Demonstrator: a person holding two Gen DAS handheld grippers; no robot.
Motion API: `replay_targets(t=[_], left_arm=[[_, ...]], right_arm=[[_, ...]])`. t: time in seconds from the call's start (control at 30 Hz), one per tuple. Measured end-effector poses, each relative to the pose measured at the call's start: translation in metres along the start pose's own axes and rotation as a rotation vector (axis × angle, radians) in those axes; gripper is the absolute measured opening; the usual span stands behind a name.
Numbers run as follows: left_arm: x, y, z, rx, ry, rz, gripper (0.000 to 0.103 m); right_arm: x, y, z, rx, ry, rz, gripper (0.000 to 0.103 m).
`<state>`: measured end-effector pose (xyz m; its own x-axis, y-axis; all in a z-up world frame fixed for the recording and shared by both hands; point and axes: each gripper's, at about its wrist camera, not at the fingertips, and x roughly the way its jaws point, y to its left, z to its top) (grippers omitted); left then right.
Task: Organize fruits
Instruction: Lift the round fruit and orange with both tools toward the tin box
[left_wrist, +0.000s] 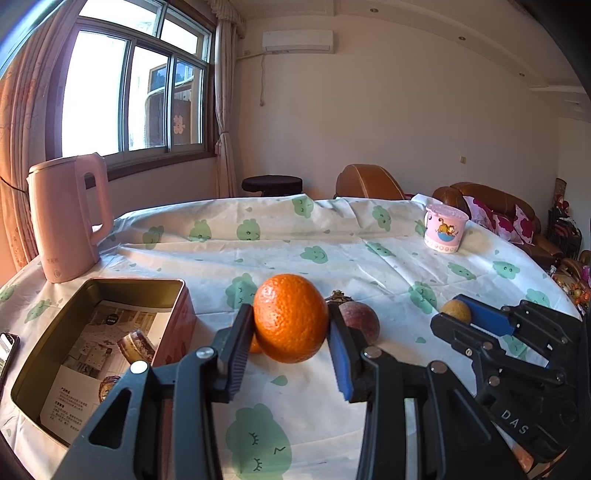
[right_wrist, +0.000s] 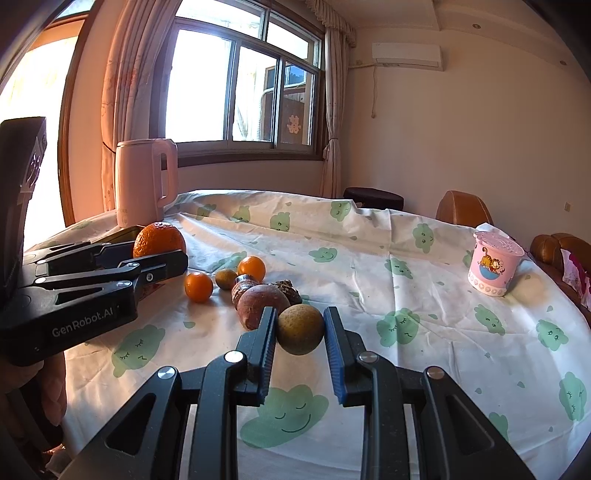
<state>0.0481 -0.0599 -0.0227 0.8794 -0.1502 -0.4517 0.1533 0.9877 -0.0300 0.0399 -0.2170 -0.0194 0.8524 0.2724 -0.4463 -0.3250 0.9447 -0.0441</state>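
Your left gripper (left_wrist: 290, 328) was matte black plastic, with two long fingers on angular linkage arms with triangular cut-outs, joined by round silver pivot pins. One finger wore a ribbed black pad (left_wrist: 236, 354), the other a ribbed blue pad (left_wrist: 338, 354). Your right gripper (right_wrist: 300, 332) had the same black frame, silver pins and ribbed blue pads (right_wrist: 332, 354). Seen from the side, your left gripper's body carried white lettering reading "GenRobot.AI"; your right gripper's body showed white letters "DAS".

Sunlit window (right_wrist: 236, 92) with curtains (right_wrist: 122, 92); cream wall (left_wrist: 406, 110); brown sofa (left_wrist: 491, 199).
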Motion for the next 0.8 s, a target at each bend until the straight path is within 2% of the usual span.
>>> replay_targets(t=[0.8], left_arm=[[-0.021,-0.006,-0.002,0.029,-0.101,0.05,0.041]], right_arm=[[-0.013,0.001,-0.001,-0.005,-0.079,-0.015,0.027]])
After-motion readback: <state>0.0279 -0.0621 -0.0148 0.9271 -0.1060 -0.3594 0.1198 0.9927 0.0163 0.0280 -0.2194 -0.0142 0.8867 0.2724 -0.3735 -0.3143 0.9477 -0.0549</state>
